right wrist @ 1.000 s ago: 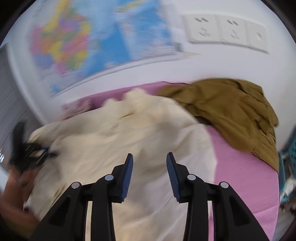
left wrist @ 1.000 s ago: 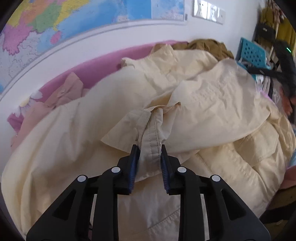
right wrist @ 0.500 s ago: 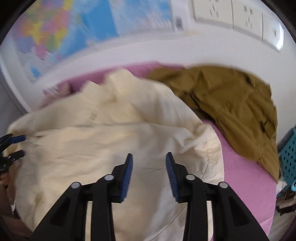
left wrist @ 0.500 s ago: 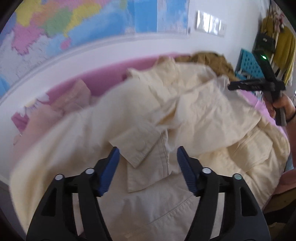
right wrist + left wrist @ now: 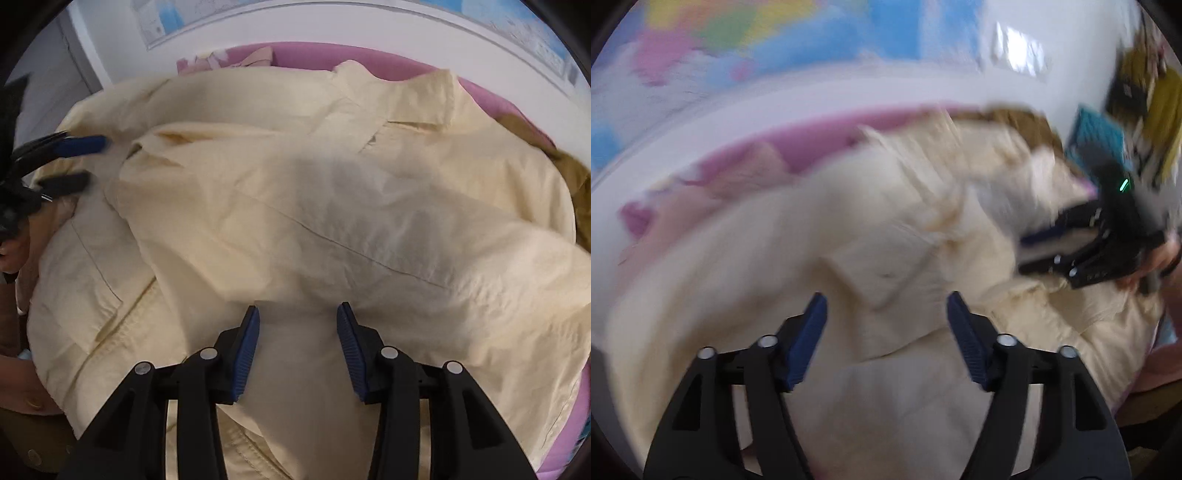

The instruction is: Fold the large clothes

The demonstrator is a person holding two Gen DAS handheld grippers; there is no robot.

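A large cream-yellow jacket [image 5: 314, 206] lies spread and rumpled on a pink bed; it fills the blurred left wrist view [image 5: 871, 266] too. My left gripper [image 5: 886, 317] is open and empty above a folded cuff or flap of the jacket; it also shows at the left edge of the right wrist view [image 5: 70, 162]. My right gripper [image 5: 297, 317] is open and empty, low over the jacket's near part, with fabric between and below its jaws. It shows at the right of the left wrist view [image 5: 1034, 251], over the jacket's right side.
A pink sheet [image 5: 491, 99] covers the bed. An olive-brown garment [image 5: 580, 184] lies at the far right. Pale pink clothes [image 5: 701, 206] lie at the head by the wall. A map [image 5: 775, 33] hangs on the wall. A teal crate [image 5: 1097, 129] stands beside the bed.
My left gripper let go of the jacket's cuff, opened wide and pulled back. My right gripper swung down and left, low over the jacket.
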